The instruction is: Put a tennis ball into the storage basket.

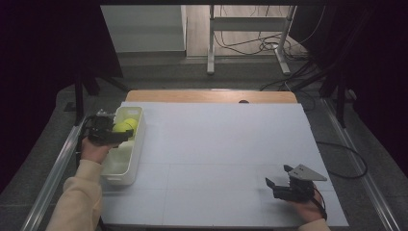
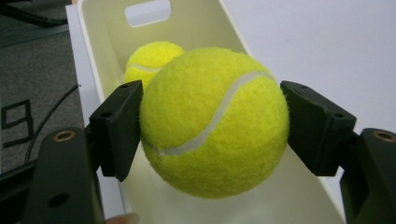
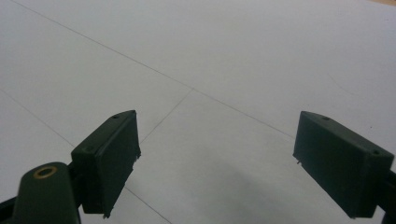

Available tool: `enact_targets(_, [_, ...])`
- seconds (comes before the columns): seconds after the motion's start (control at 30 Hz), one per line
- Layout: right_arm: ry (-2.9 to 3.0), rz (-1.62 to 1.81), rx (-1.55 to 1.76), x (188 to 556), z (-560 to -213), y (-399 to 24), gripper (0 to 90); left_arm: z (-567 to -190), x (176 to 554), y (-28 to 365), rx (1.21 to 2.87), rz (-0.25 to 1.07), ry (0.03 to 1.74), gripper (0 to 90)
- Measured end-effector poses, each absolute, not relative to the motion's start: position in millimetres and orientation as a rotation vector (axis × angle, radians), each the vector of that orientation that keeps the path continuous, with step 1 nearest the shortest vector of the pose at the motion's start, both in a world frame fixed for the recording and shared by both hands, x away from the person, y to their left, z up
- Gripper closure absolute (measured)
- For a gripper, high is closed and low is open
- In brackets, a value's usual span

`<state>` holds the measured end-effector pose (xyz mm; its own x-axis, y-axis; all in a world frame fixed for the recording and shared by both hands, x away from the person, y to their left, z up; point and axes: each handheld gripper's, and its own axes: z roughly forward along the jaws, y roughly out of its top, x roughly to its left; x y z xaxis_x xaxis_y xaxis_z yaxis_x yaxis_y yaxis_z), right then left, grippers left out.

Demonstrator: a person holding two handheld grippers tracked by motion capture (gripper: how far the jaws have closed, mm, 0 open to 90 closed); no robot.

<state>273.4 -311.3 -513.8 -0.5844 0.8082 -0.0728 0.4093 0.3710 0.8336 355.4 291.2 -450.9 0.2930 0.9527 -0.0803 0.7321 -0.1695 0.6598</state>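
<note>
Left gripper sits at about 9 o'clock on the table, over the white bin at the left edge of the white tabletop, and is clamped on a yellow tennis ball. In the left gripper view both black pads press the ball at 3 and 9 o'clock across its widest part; the white seam runs diagonally over its face, from about 1 o'clock down to 7. The held ball hangs inside the bin's opening, above the floor rather than resting on it. A second tennis ball lies deeper in the bin, toward the end wall with the handle cut-out, at roughly 11 o'clock from the held one and partly hidden behind it; whether the two touch cannot be told. From the high view the bin is long and narrow, running 12 to 6 along the table's left edge, with the person's left hand coming in beside it from 7 o'clock. Right gripper is at about 4 to 5 o'clock on the table, well apart from the bin, low over bare tabletop in the right hand. Its jaws stand wide apart with nothing between them; the right gripper view has the two pads and plain white surface with thin seam lines. Grey triangular plate sits on top of it.
</note>
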Motion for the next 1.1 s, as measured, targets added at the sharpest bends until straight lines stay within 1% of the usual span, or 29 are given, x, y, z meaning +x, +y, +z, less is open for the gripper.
enact_targets(0.23, [2.159, 1.114, 1.049, 273.5, -513.9, -311.0, 14.8, -450.2, 355.7, 291.3, 1.956, 0.492, 1.494, 25.0])
enact_targets(0.37, [2.158, 1.116, 1.049, 273.3, -513.5, -311.3, 14.8, -443.5, 354.0, 291.9, 1.911, 0.495, 1.466, 15.2])
enact_targets(0.5, [2.155, 1.119, 1.045, 273.2, -513.0, -311.3, 14.8, -438.6, 349.8, 288.4, 1.873, 0.49, 1.417, 11.6])
enact_targets(0.77, [2.15, 1.138, 1.042, 273.8, -512.7, -311.8, 14.9, -431.4, 342.5, 276.7, 1.843, 0.478, 1.325, 10.4])
enact_targets(0.9, [2.149, 1.146, 1.046, 273.6, -512.4, -312.4, 14.9, -425.6, 334.1, 264.0, 1.836, 0.489, 1.244, 10.5])
enact_targets(1.1, [2.162, 1.17, 1.031, 271.5, -512.0, -311.8, 14.9, -423.5, 324.6, 250.3, 1.821, 0.478, 1.175, 10.7])
